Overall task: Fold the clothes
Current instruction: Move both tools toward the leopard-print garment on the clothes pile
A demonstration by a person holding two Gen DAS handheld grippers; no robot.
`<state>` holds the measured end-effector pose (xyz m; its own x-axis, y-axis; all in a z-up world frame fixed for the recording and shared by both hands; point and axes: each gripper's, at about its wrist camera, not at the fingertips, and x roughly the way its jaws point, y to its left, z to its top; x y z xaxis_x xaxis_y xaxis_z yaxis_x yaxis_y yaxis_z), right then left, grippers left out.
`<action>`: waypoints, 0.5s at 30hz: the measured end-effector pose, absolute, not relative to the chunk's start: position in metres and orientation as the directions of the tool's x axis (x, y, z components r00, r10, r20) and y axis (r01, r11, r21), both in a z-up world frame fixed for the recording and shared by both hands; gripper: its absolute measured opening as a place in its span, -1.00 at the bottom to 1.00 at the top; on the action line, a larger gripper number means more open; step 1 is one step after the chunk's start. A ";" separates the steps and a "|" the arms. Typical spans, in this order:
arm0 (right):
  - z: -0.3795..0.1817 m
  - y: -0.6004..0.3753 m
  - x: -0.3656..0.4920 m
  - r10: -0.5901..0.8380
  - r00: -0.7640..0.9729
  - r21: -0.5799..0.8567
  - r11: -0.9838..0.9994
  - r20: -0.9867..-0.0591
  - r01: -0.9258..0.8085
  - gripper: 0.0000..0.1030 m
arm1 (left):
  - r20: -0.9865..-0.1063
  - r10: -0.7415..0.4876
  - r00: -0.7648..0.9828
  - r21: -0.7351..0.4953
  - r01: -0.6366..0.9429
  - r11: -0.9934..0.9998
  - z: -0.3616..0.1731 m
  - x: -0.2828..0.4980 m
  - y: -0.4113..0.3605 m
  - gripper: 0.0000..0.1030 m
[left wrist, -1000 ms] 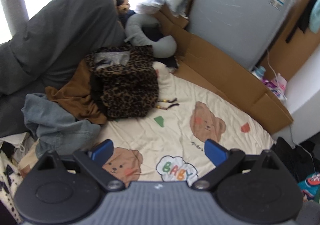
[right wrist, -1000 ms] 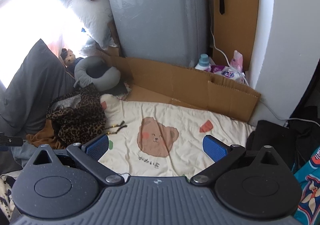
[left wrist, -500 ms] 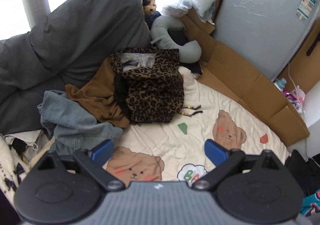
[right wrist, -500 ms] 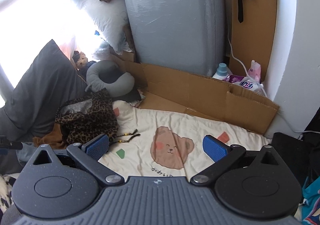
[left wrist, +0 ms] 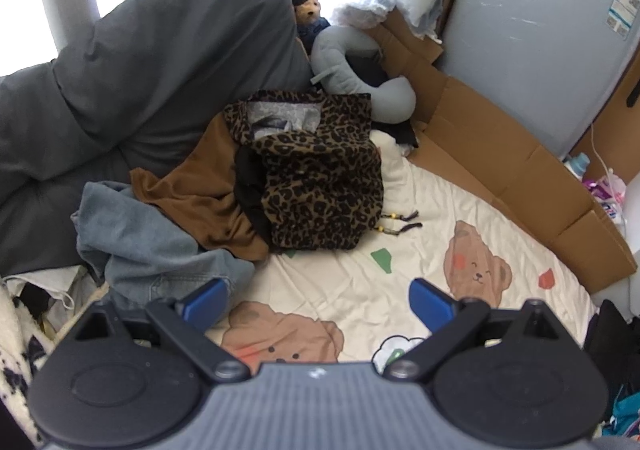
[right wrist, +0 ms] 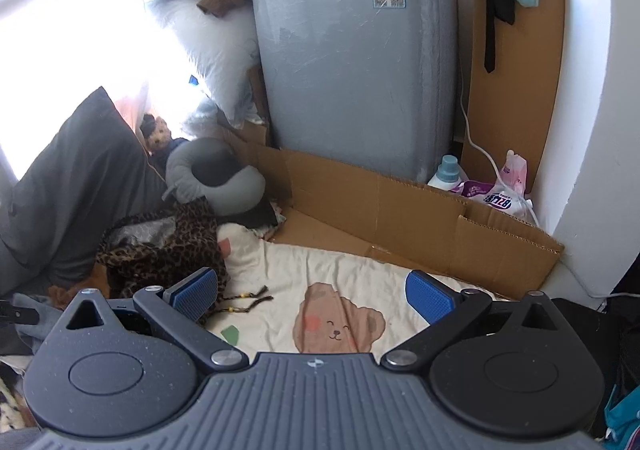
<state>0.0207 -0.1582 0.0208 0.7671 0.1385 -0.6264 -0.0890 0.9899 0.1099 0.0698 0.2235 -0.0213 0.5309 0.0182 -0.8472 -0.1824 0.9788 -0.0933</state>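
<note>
The left hand-held gripper (left wrist: 318,300) hangs over the cream bear-print blanket (left wrist: 424,250) with its blue pads spread wide and nothing between them. Compared with a second ago its view has swung toward the clothes pile: the leopard-print garment (left wrist: 320,185), which sat at upper left then, now lies near the centre, ahead of the open jaws but well clear of them. The brown garment (left wrist: 200,193) lies against the leopard piece on its left, and the blue denim (left wrist: 148,246) is crumpled in front of that, its nearest fold just beside the left pad. The "BABY" cloud on the blanket, fully readable a second ago, is now mostly hidden behind the gripper body. The right hand-held gripper (right wrist: 314,298) is likewise wide open and holds nothing; its view has tipped upward since the earlier frames, so more of the grey appliance (right wrist: 352,61) and the items on top of it shows, and the bear print sits lower, between the pads. The leopard-print garment (right wrist: 168,246) lies just beyond its left pad, beside the grey neck pillow (right wrist: 208,177), with the flattened cardboard (right wrist: 400,217) behind the blanket.
</note>
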 end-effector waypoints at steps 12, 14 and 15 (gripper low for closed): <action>-0.041 -0.135 0.074 0.140 0.667 0.097 0.990 -0.732 -0.102 0.99 | -0.859 0.011 0.511 -0.111 -0.207 0.972 -0.068 0.110 0.239 0.92; -0.054 -0.128 0.084 0.139 0.646 0.087 0.990 -0.750 -0.112 0.99 | -0.864 0.011 0.503 -0.115 -0.219 0.969 -0.079 0.118 0.242 0.91; -0.060 -0.124 0.088 0.139 0.635 0.083 0.990 -0.760 -0.116 0.99 | -0.866 0.008 0.500 -0.119 -0.222 0.968 -0.085 0.123 0.244 0.89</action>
